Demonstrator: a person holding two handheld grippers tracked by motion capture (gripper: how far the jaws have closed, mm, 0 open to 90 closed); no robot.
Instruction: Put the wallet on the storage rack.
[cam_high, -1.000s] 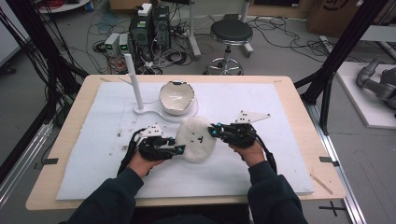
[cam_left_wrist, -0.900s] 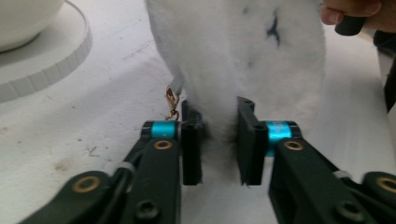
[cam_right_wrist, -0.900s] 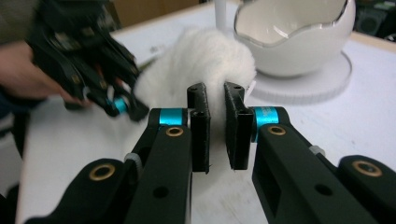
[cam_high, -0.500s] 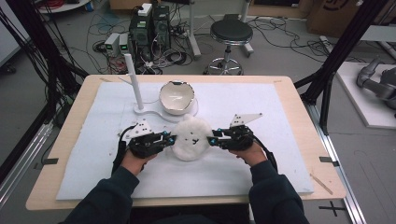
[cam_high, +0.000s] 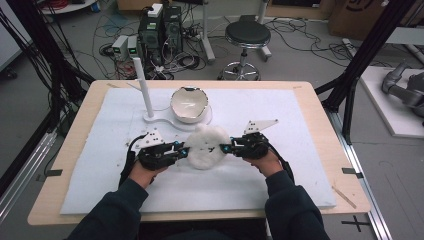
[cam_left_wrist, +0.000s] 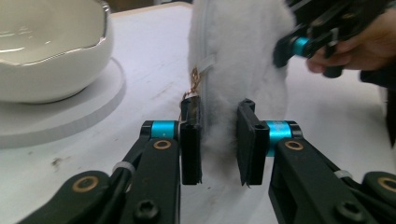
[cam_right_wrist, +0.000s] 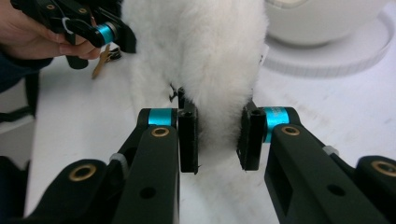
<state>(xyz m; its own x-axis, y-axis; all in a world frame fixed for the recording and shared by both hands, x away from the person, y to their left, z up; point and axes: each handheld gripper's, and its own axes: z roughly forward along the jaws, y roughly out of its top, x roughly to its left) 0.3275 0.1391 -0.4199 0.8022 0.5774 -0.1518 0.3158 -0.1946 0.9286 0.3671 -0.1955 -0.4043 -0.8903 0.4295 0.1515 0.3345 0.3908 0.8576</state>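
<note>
Between the two claws sits a round, fluffy white pouch of fleecy fabric (cam_high: 204, 146), resting on the white foam sheet (cam_high: 280, 105) that covers the pale wooden counter (cam_high: 320, 110). The left claw (cam_high: 184, 150) is clamped on the pouch's near-left edge; in the left gripper view its black jaws press into the fleece on either side, with a white zipper seam and a small coppery zipper pull (cam_left_wrist: 193, 81) just above its left-hand jaw. The right claw (cam_high: 223, 148) is clamped on the opposite edge, and in the right gripper view its jaws likewise sink into the fur with a narrow band of fabric between them. Whether the pouch is lifted clear of the sheet or just brushing it is hard to tell from above.

Each claw is held by a hand in a dark sleeve, the left hand (cam_high: 142, 172) and right hand (cam_high: 267, 162) coming in behind their claws.

Just beyond the pouch, ahead of both claws, a glossy white ceramic bowl with a wavy dark-edged rim (cam_high: 188, 104) stands on a flat white round base (cam_high: 172, 121). An upright white post (cam_high: 142, 85) rises from that base's other end, beyond the left claw.
</note>
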